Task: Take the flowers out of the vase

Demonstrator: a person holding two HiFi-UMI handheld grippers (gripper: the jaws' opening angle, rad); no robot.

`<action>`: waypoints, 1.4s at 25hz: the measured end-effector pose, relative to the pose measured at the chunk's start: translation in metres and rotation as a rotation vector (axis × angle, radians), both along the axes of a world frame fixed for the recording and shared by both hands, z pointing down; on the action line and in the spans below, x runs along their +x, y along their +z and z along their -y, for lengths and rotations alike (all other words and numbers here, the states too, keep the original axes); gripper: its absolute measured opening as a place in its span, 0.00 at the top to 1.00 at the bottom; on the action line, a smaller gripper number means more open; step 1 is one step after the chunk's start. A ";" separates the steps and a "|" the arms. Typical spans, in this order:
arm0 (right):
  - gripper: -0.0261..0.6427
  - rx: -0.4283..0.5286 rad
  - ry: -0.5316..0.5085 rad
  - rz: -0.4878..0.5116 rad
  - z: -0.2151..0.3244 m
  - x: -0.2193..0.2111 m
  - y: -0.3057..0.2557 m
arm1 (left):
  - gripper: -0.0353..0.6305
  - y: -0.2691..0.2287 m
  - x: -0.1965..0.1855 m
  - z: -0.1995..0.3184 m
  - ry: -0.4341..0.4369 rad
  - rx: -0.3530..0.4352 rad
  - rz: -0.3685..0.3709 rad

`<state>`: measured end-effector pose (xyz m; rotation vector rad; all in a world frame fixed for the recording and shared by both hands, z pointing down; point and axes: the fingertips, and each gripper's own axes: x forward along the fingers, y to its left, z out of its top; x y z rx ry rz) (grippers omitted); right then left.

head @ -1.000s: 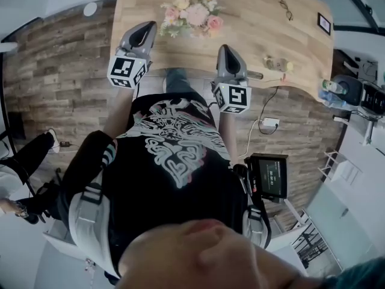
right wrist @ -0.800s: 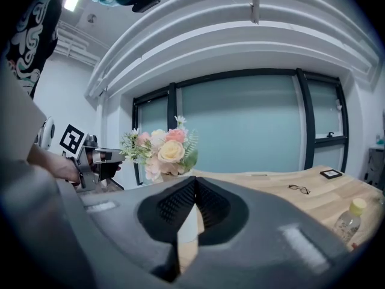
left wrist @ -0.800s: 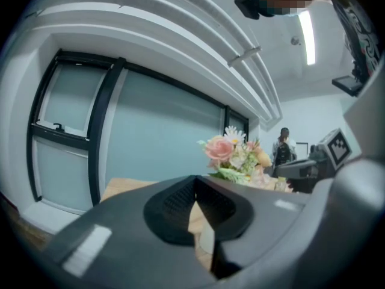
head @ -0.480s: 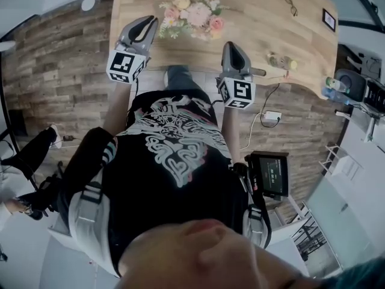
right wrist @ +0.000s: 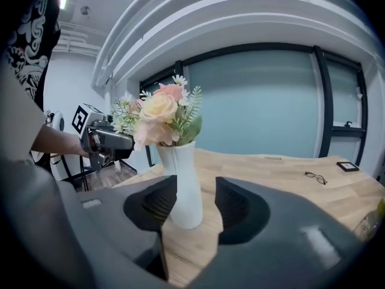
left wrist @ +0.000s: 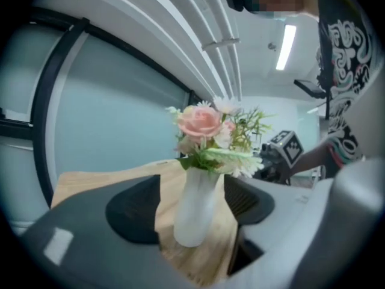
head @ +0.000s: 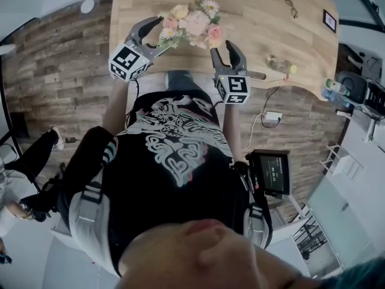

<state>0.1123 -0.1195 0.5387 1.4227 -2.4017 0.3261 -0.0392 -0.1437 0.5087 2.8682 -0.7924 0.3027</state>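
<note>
You are holding both hand-held grippers up to the bouquet at the near edge of the wooden table point(head: 258, 35), one on either side of it. The pink, cream and white flowers point(head: 191, 24) are still standing in the white vase point(left wrist: 195, 212), which is resting upright on the table. Your left hand-held gripper point(head: 155, 34) is reaching in from the left with its jaws spread wide, having just been opening; in the left gripper view the vase is showing in the gap between the two dark pads, and neither pad is pressing on it. Your right hand-held gripper point(head: 221, 48) is coming in from the right, its jaws also having just been opening and standing partly apart; in the right gripper view the vase is again showing in the gap, close beside one pad, with no grip on it. Farther back on the table, a pair of glasses point(head: 287, 8) is lying well apart from the vase.
</note>
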 end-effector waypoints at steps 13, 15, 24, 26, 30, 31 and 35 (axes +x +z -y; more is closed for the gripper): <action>0.49 -0.039 -0.258 -0.056 0.032 -0.046 0.023 | 0.48 -0.007 0.025 0.010 0.168 0.017 -0.022; 0.49 -0.019 -0.283 -0.053 0.038 -0.053 0.020 | 0.48 -0.012 0.027 0.012 0.181 0.032 -0.035; 0.49 0.068 -0.370 -0.043 0.065 -0.080 0.013 | 0.48 -0.001 0.036 0.022 0.261 0.031 0.001; 0.49 0.078 -0.366 -0.035 0.066 -0.080 0.011 | 0.48 -0.004 0.041 0.019 0.273 0.035 0.000; 0.49 0.093 -0.352 -0.009 0.076 -0.077 0.011 | 0.48 -0.006 0.049 0.024 0.291 0.049 0.001; 0.49 0.097 -0.350 -0.005 0.078 -0.077 0.010 | 0.48 -0.007 0.050 0.026 0.295 0.054 0.002; 0.47 0.105 -0.337 0.012 0.080 -0.081 0.004 | 0.48 -0.016 0.056 0.024 0.314 0.067 0.005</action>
